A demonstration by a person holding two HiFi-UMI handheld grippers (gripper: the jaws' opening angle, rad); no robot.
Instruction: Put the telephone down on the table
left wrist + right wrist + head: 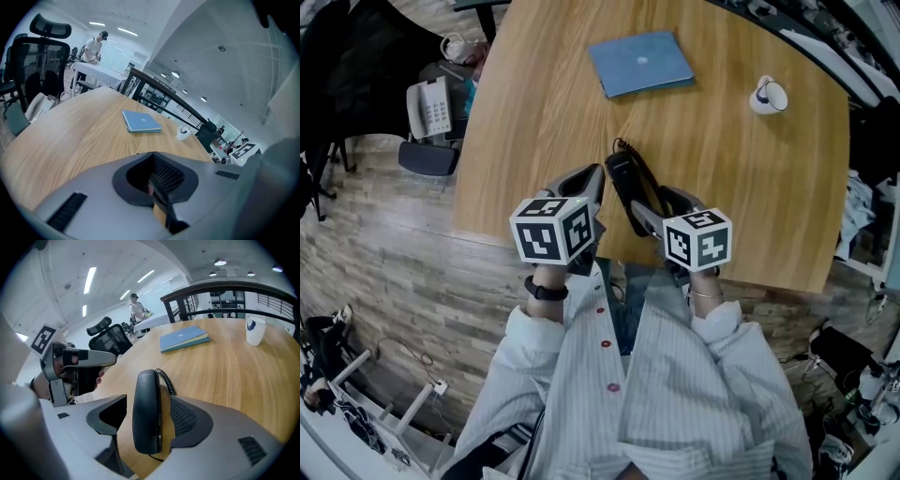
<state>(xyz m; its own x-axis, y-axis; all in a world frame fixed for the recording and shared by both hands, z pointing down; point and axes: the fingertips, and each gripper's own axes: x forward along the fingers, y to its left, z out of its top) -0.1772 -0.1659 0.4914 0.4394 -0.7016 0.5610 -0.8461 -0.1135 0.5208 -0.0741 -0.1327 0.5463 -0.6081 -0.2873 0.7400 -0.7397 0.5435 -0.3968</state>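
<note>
1 mug (768, 97); 1 telephone (146, 404) between right tongs (147, 422)

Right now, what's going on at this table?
A person holds a pair of tongs in each hand. The right tongs have a black telephone handset standing between them, at the near edge of the wooden table. Whether they are gripping it is unclear. The left tongs are shut and empty alongside.

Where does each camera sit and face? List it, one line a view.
Head view: on the head, steeply down at the table; sleeves, left tool, right tool.
Left gripper view: on left tool, across the table; own jaws.
Right gripper view: on right tool, at the handset; left tool too.
All share book and mug.
</note>
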